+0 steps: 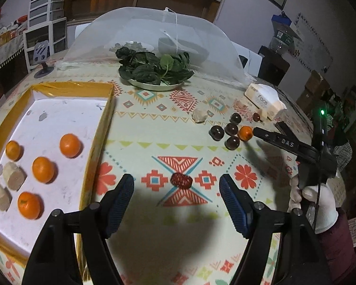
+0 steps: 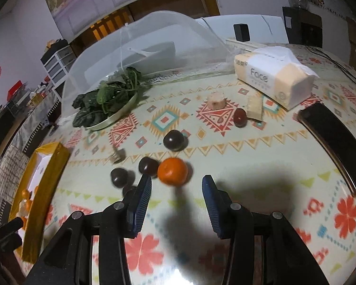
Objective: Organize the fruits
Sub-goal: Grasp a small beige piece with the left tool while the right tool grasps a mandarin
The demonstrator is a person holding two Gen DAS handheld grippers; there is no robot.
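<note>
My left gripper (image 1: 176,191) is open over a red date (image 1: 181,180) lying on the tablecloth between its fingertips. A yellow-rimmed tray (image 1: 102,128) at the left holds several oranges (image 1: 70,145) and two beige chunks (image 1: 13,175). My right gripper (image 2: 176,191) is open just short of an orange (image 2: 172,171) on the cloth, with several dark plums (image 2: 174,140) beside it. In the left wrist view the right gripper (image 1: 255,130) shows at the right, next to that orange (image 1: 245,133) and the plums (image 1: 232,128).
A plate of spinach (image 1: 154,67) and a mesh food cover (image 1: 140,33) stand at the back. A tissue pack (image 2: 273,78), two beige chunks (image 2: 216,102), a red date (image 2: 239,116) and a black phone (image 2: 334,140) lie at the right.
</note>
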